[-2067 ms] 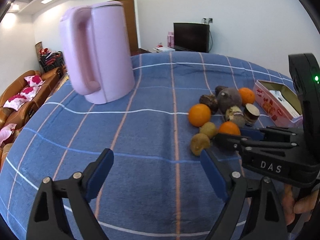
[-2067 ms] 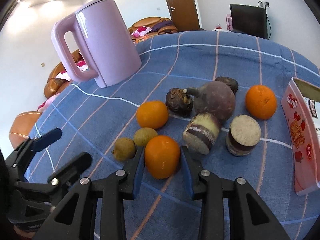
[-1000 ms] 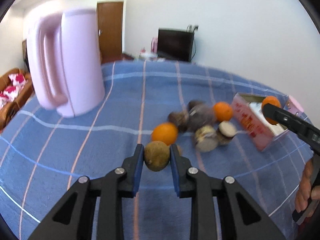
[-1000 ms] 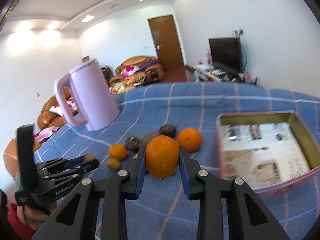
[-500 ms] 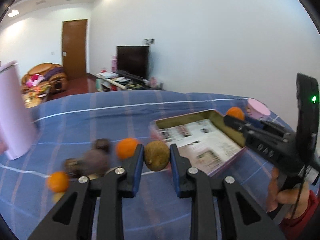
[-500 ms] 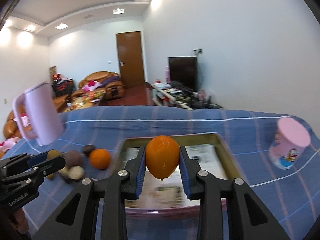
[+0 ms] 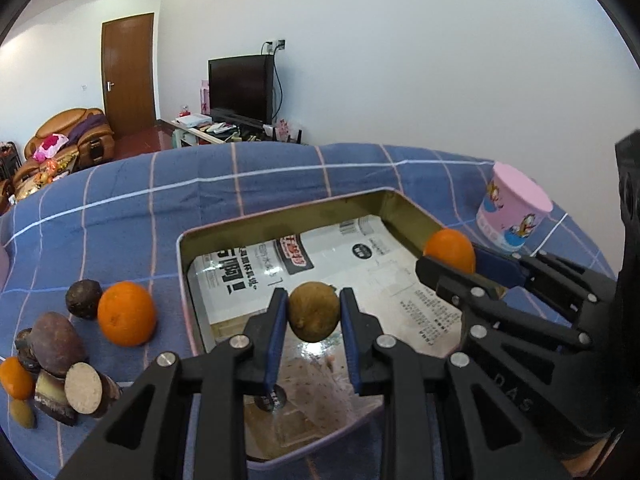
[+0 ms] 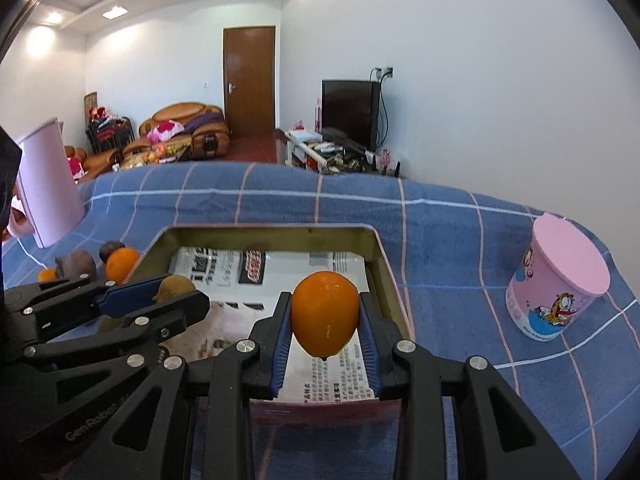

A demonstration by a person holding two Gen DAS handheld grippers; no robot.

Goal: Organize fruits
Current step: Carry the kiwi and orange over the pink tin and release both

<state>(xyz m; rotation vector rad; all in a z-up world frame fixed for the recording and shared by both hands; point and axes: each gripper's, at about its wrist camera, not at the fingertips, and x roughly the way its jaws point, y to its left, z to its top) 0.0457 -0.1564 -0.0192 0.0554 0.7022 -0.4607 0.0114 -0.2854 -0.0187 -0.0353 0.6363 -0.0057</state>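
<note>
My left gripper (image 7: pixel 314 320) is shut on a small brown fruit (image 7: pixel 314 312) and holds it above the open tin box (image 7: pixel 280 212). My right gripper (image 8: pixel 325 320) is shut on an orange (image 8: pixel 325 312) and holds it above the same box (image 8: pixel 268 230), near its right side. In the left wrist view the right gripper's orange (image 7: pixel 450 250) shows over the box's right rim. In the right wrist view the left gripper's brown fruit (image 8: pixel 174 286) shows at the left. The box has printed paper inside.
To the left of the box lie an orange (image 7: pixel 126 314), a dark round fruit (image 7: pixel 83 298), purple root pieces (image 7: pixel 56 344) and more small fruits. A pink cup (image 8: pixel 556 280) stands to the right. A pink kettle (image 8: pixel 48 188) stands far left on the blue checked cloth.
Both grippers have moved further over the tin box with their fruits and now sit lower and closer to it. The fruit pile has slid to the left of the view.
</note>
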